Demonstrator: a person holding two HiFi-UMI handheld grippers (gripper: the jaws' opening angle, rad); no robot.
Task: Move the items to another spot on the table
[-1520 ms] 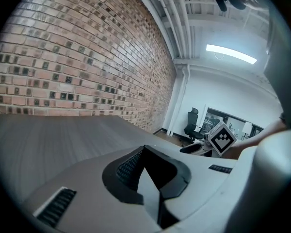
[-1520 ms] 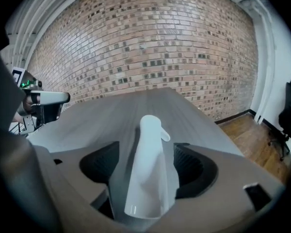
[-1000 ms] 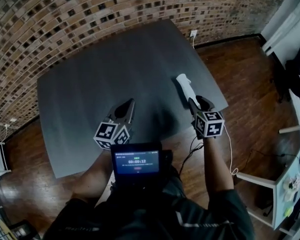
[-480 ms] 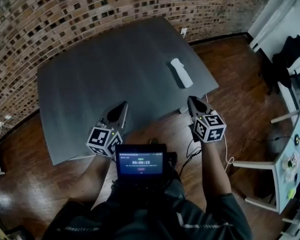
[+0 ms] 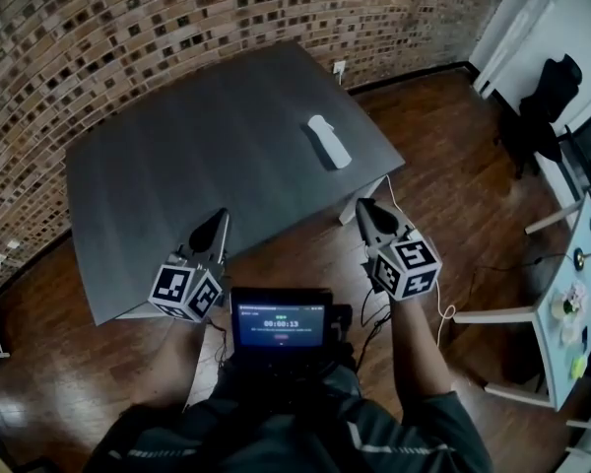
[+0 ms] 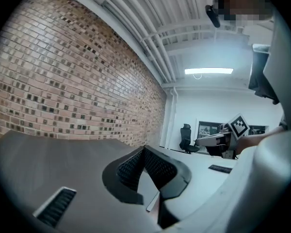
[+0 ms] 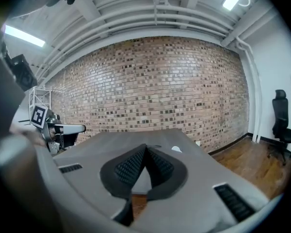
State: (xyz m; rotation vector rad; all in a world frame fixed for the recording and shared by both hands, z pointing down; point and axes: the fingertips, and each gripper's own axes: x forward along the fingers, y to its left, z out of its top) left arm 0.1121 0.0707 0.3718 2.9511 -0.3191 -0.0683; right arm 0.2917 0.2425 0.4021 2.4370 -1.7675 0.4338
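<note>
A white oblong item (image 5: 328, 141) lies on the dark grey table (image 5: 197, 146) near its right edge; in the right gripper view the white item (image 7: 176, 149) shows just past the jaw tips, far off. My right gripper (image 5: 364, 208) hangs over the floor in front of the table's near right corner, shut and empty. My left gripper (image 5: 220, 222) hovers at the table's near edge, jaws together with nothing between them. The left gripper view shows its closed jaws (image 6: 143, 150) over the table top (image 6: 48, 154), and the right gripper (image 6: 231, 134) off to the right.
A brick wall (image 5: 177, 28) backs the table. Wooden floor (image 5: 443, 166) surrounds it, with a cable (image 5: 451, 308) trailing at the right. A white desk (image 5: 581, 304) and a black chair (image 5: 547, 97) stand at the right. A small screen (image 5: 281, 321) sits on the person's chest.
The right gripper has let go of the white item and shut. Both grippers have drawn back from the table toward the person, and the table now sits farther away.
</note>
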